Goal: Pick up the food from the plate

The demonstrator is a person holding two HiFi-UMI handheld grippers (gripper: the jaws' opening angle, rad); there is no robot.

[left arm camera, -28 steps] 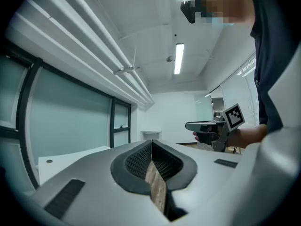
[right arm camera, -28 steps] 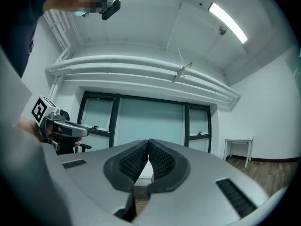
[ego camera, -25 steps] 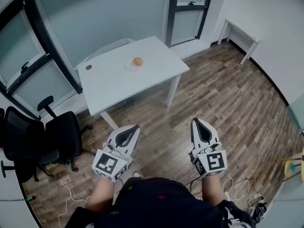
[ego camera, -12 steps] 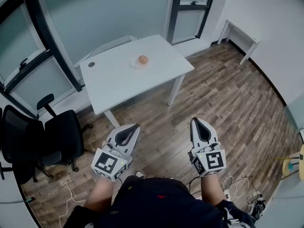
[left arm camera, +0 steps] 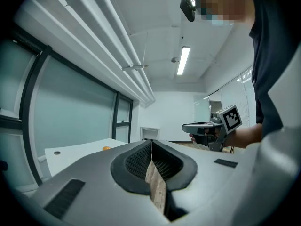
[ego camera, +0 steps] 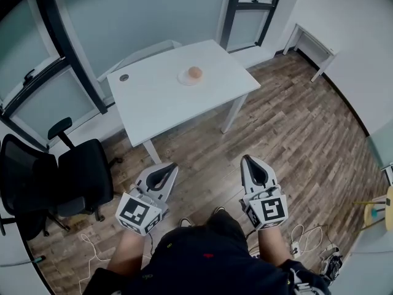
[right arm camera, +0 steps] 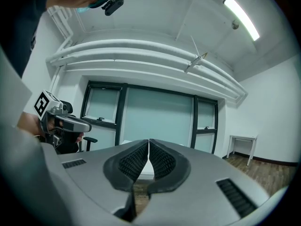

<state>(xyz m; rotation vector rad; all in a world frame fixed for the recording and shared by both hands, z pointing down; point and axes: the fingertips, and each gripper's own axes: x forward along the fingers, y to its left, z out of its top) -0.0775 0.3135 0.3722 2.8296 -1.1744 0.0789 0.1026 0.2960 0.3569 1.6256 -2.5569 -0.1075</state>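
Note:
An orange round piece of food (ego camera: 194, 72) lies on a small clear plate (ego camera: 186, 78) near the far edge of a white table (ego camera: 166, 100). Both grippers are held low, close to the person's body and well short of the table. My left gripper (ego camera: 169, 166) is shut with nothing between its jaws. My right gripper (ego camera: 247, 160) is shut and empty too. In the left gripper view the food (left arm camera: 106, 148) shows as a small orange spot on the table (left arm camera: 75, 152), with the right gripper (left arm camera: 186, 126) off to the side.
A black office chair (ego camera: 55, 180) stands left of the table. Glass partitions with dark frames (ego camera: 67, 48) run behind it. A small white side table (ego camera: 316, 48) stands at the far right. Cables (ego camera: 304, 241) lie on the wooden floor near the person's feet.
The view has shifted: the table and plate now sit further right and a little higher in the head view. Both grippers stay shut, held low, slightly lower in the frame.

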